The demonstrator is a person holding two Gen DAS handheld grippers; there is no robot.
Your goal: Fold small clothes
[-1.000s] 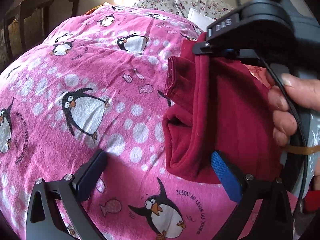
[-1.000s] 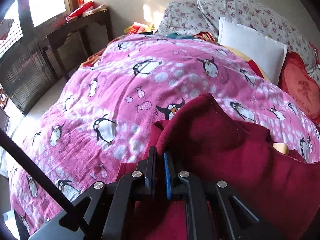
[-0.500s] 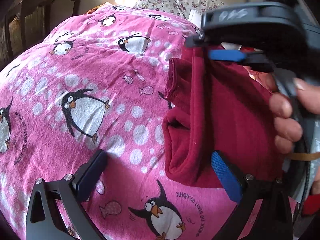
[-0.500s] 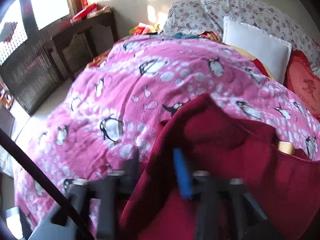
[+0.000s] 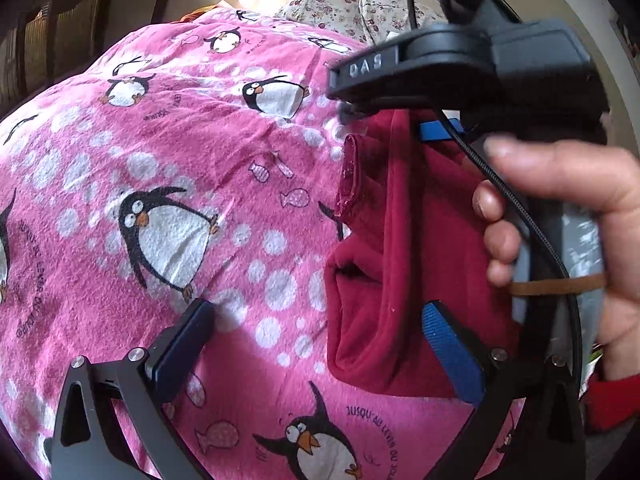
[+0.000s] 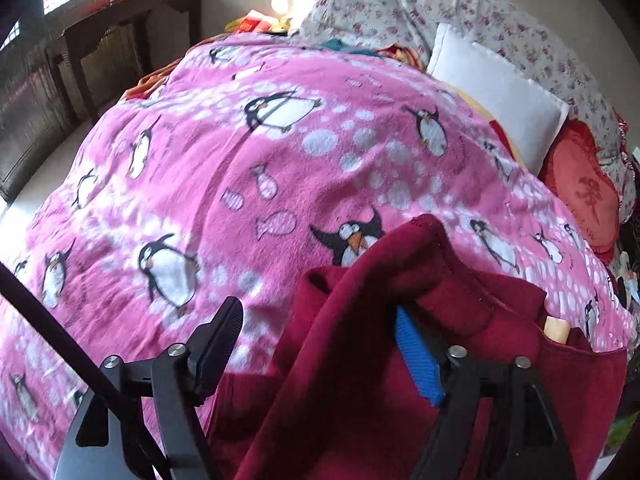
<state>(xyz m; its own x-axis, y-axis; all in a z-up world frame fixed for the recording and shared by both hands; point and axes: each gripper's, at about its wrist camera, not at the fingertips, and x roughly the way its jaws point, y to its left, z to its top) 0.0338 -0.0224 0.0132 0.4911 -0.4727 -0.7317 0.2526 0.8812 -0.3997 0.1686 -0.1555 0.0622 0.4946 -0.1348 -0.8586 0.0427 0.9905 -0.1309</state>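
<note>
The soft, limp dark-red knit garment (image 5: 400, 264) lies part-folded on the pink penguin-print blanket (image 5: 180, 168), best pinched at a doubled hem, draped between the right gripper (image 6: 320, 344)'s opening jaws, while the left gripper (image 5: 320, 344) gapes wide, holding nothing.

Dark red garment (image 5: 404, 248), partly folded; lies bunched on pink penguin blanket (image 5: 180, 168).

Garment (image 6: 360, 360) on blanket (image 6: 240, 160), pillows (image 6: 492, 92) behind, side table (image 6: 132, 4) far left.
</note>
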